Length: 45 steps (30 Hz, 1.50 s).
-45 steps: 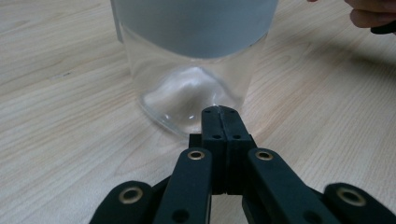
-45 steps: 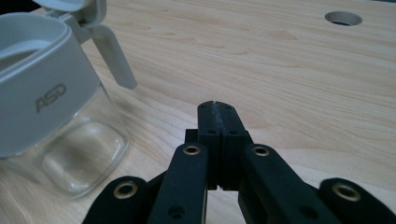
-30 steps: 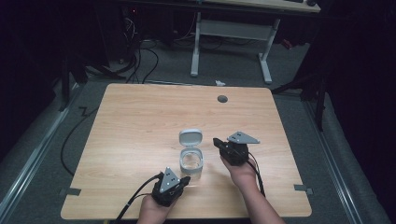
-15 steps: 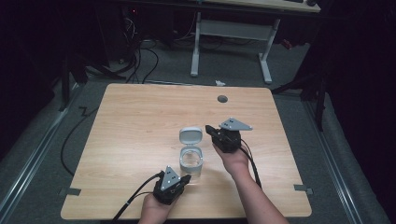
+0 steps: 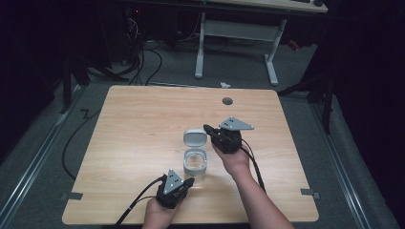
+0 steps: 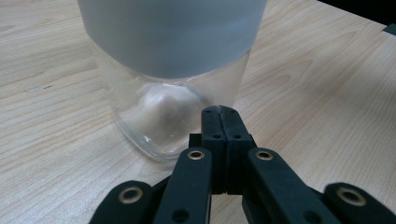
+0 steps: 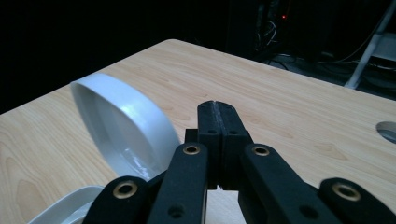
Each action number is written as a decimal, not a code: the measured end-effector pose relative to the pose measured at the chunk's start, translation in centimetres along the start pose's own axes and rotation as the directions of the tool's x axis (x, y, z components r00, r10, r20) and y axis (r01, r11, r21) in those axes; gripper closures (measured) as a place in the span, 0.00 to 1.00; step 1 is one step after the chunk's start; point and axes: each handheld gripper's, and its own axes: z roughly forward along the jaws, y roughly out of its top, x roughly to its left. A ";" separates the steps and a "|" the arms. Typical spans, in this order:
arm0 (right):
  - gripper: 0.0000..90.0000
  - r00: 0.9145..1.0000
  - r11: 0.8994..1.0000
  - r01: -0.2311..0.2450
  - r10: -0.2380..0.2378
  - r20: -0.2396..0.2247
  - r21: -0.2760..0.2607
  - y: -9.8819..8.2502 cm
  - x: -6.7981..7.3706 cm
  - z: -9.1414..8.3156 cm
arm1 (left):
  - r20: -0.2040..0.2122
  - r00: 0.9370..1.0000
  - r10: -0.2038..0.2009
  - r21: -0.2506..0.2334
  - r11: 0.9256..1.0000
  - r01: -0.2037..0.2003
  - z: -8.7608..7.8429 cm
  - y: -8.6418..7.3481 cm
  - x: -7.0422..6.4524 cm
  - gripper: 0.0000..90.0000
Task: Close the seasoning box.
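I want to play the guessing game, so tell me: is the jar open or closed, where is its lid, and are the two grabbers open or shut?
Jar: open, upright on the table, with no lid on it.
Lid: off the jar, lying on the table just behind it, hollow side up.
Left gripper: jaws shut, holding nothing, right by the jar's base.
Right gripper: jaws shut, holding nothing, beside the lid.

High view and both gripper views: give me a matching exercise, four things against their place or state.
Things:
1. jar
2. lid
3. left gripper
4. right gripper

States:
A. shut, at the lid's right edge
B. clear glass, open, upright on the table
C. grey, lying just beyond the jar
D. shut, at the jar's near base

Pairs: 1-B, 2-C, 3-D, 4-A
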 end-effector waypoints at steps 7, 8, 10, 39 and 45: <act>1.00 0.999 0.999 0.033 -0.033 -0.020 0.004 -0.7 1.3 -1.3 | 0.006 1.000 -0.009 -0.002 1.000 0.009 0.0 0.0 0.0 1.00; 1.00 0.999 0.999 0.042 -0.041 -0.018 0.012 -0.9 1.6 -1.5 | 0.004 1.000 -0.015 -0.002 1.000 0.015 0.0 0.1 0.0 1.00; 1.00 0.999 0.999 0.037 -0.037 -0.027 0.013 -1.5 1.9 -2.1 | 0.004 1.000 -0.003 0.004 1.000 0.003 0.0 0.0 0.0 1.00; 0.94 0.973 0.991 -0.133 0.123 0.196 0.036 -9.6 -6.1 -8.2 | -0.270 0.961 0.060 -0.086 0.993 -0.086 -4.7 7.4 9.8 0.75; 0.79 0.925 0.982 -0.190 0.181 0.335 -0.007 -13.5 -6.6 -12.6 | -0.337 0.940 0.060 -0.097 0.990 -0.099 -6.7 6.4 12.1 0.67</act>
